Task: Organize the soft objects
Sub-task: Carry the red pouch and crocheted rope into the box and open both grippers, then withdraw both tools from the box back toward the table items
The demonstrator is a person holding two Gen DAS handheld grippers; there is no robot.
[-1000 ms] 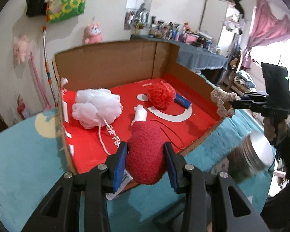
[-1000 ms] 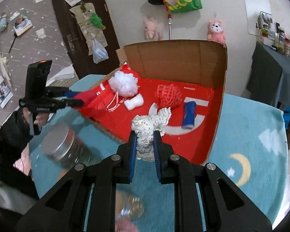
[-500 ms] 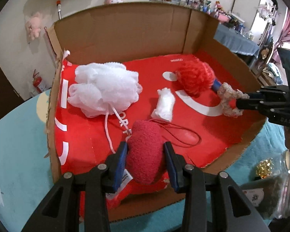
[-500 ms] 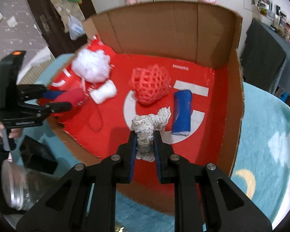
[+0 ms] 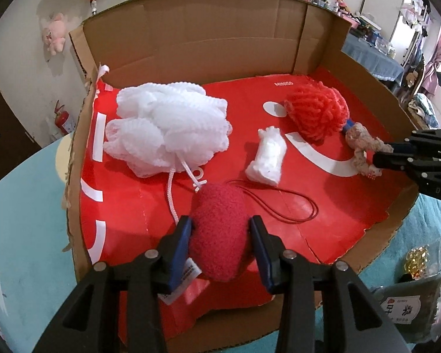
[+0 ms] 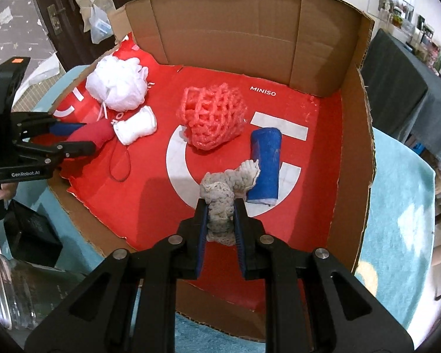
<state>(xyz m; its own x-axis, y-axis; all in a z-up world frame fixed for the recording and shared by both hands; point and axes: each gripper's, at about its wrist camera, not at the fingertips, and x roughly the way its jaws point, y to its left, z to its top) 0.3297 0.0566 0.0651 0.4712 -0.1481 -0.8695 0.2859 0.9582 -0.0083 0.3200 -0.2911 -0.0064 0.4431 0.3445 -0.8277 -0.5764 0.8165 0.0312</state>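
Observation:
My left gripper (image 5: 219, 225) is shut on a dark red fuzzy pouch (image 5: 219, 229), held low over the red-lined floor of a cardboard box (image 5: 208, 38); its thin red cord trails onto the liner. My right gripper (image 6: 220, 206) is shut on a beige crocheted piece (image 6: 220, 197) over the box's near part. In the box lie a white mesh bath puff (image 5: 167, 129), a small white roll (image 5: 267, 156), a red net sponge (image 6: 213, 117) and a blue roll (image 6: 264, 164). Each gripper shows in the other's view: the right gripper (image 5: 379, 153), the left gripper (image 6: 73, 138).
The box stands on a teal cloth (image 6: 402, 200) with a moon print. Glass jars (image 5: 420, 291) stand outside the box's front edge, one jar (image 6: 17, 288) at the right wrist view's lower left. Walls, a door and a cluttered shelf lie beyond.
Both grippers moved forward and down from outside the box's front edge to low over its red liner, each still gripping its item. The box now fills both views.

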